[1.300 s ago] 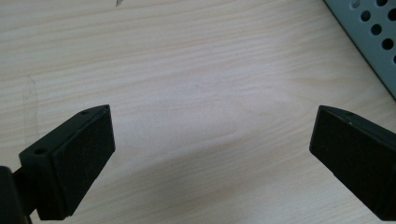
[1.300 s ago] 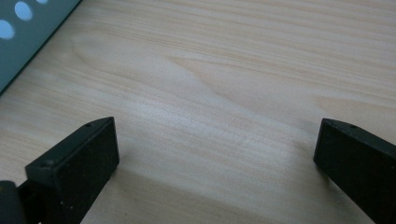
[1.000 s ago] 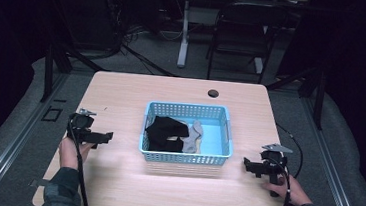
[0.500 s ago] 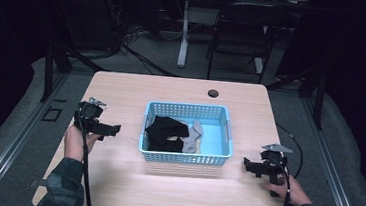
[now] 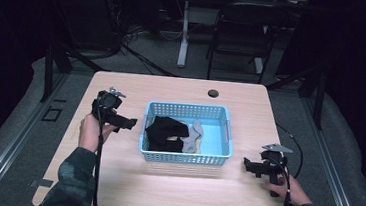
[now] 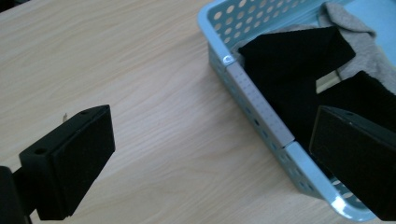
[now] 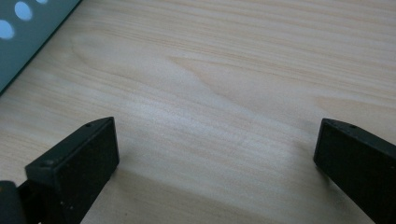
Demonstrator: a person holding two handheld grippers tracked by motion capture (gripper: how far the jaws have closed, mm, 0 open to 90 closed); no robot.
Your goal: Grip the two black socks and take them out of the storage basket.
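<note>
Black sock [image 6: 299,65] — dark, crumpled, lying in the blue basket [image 5: 216,158] beside a grey sock [image 5: 194,136] | left gripper [image 5: 128,123] — jaws wide, just beside the rim | right gripper [image 5: 248,166] open over bare table [image 7: 233,93].

No readable text, label, brand, number or sign can be made out on anything pictured.
</note>
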